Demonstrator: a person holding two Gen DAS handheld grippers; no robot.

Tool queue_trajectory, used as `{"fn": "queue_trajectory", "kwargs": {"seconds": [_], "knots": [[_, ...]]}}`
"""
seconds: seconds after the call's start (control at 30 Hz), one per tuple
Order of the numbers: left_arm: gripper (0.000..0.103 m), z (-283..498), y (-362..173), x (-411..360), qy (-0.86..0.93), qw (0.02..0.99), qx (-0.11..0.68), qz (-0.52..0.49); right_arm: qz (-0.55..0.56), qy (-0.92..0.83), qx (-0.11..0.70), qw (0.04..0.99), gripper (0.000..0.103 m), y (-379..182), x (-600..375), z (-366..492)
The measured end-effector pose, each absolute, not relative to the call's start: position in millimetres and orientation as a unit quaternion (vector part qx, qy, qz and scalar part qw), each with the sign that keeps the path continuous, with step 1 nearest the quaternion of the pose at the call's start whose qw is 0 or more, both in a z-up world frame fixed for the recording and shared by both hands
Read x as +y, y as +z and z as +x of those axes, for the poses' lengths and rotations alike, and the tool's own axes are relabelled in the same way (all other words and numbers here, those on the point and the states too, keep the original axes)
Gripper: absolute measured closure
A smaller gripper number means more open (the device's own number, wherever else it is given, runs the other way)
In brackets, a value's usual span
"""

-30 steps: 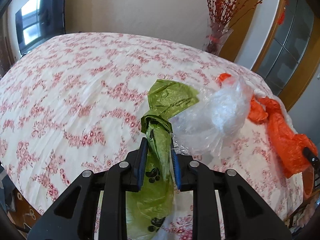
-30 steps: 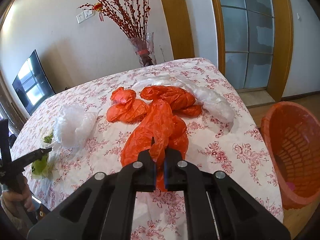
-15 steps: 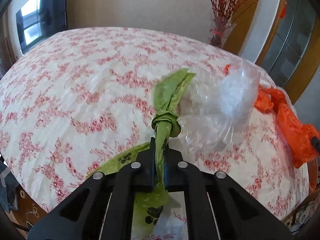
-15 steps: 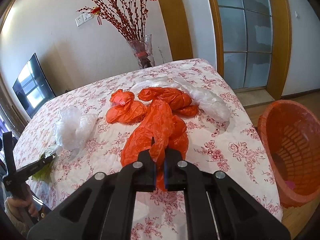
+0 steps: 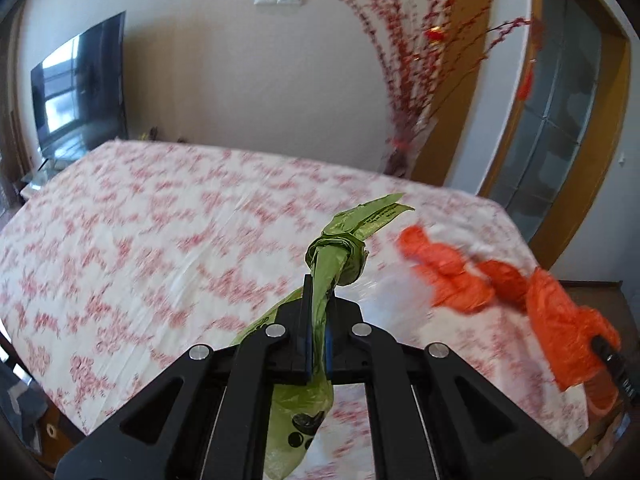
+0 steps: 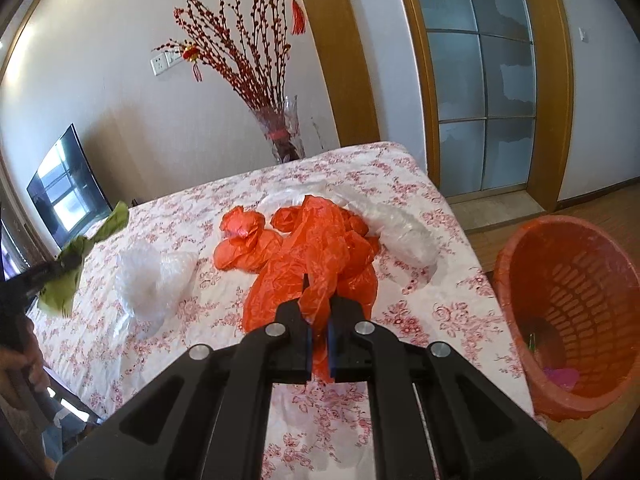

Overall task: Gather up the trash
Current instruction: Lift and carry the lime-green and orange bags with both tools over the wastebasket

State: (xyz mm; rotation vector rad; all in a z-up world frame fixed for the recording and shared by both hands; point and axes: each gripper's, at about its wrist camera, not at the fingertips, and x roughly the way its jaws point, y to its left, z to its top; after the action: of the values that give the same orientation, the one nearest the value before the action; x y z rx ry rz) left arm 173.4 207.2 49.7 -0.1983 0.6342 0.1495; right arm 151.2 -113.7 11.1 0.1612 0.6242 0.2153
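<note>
Left gripper (image 5: 316, 320): clamped just below the knot of green bag (image 5: 336, 256), lifted off bed (image 5: 140, 248), likely so it hangs free | Right gripper (image 6: 319, 312): pinching orange bag (image 6: 316, 248), mostly on bedspread mid-bed | Clear bags (image 6: 152, 280): loose, left and far | Orange basket (image 6: 568, 304): floor, right, probable drop point.

Both views are bright with daylight. The left wrist view is smeared by motion blur: the floral tablecloth (image 5: 160, 248) and red branches (image 5: 416, 64) are soft, while the green bag (image 5: 332, 256) stays fairly sharp. The right wrist view is crisp. The television (image 6: 64, 188) mirrors a bright window. Fisheye distortion bows the door frame (image 6: 560, 80), and the corners fall dark.
</note>
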Motion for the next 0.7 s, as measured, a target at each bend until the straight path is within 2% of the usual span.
{"fn": "queue_trajectory", "kwargs": {"seconds": [0.7], "knots": [[0.1,203.7,72.4,56.0,-0.081,0.946,0.304,-0.078,0.126,0.044,0.266,0.955,0.096,27.9,-203.0,112.2]]}}
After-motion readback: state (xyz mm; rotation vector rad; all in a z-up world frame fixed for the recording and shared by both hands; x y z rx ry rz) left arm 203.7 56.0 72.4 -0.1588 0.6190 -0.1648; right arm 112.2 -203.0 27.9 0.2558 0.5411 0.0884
